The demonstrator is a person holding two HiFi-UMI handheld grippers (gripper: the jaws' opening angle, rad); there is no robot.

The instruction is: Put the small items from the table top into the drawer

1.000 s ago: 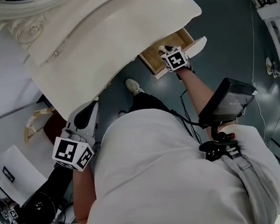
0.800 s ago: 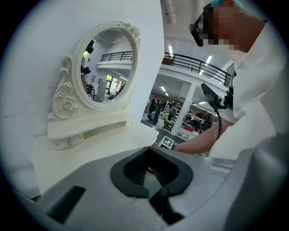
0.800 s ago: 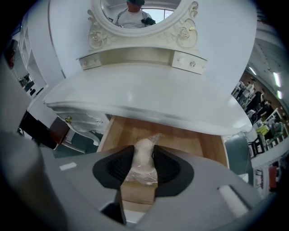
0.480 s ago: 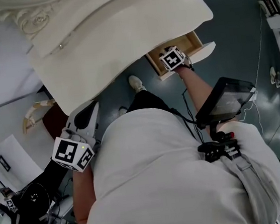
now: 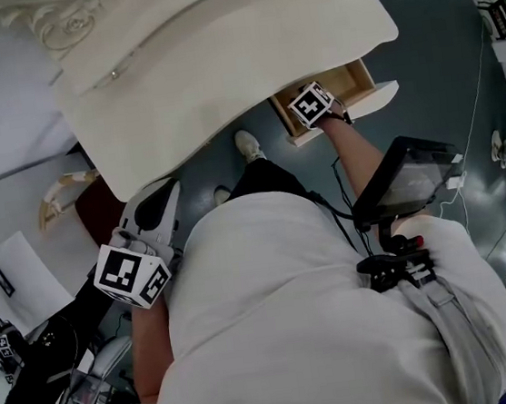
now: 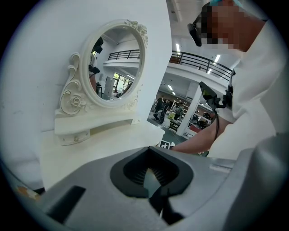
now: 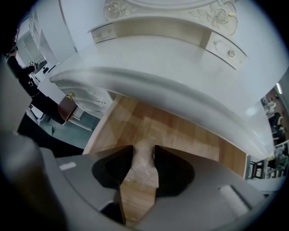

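Right gripper (image 7: 144, 151) at 1 o'clock, nose-down, pinching pale packet (image 7: 142, 169) over open drawer (image 7: 194, 135); jaws just easing wider. Left gripper (image 6: 151, 173) at 8 o'clock, near table (image 5: 218, 64) edge, jaws together, empty.

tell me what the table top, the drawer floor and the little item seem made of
Table top: cream painted wood or board, smooth satin sheen, probably. Drawer floor: light bare wood or veneer, visible grain and panel tones. Little item: wrapped in clear crinkly film, glossy highlights; beige contents unclear.
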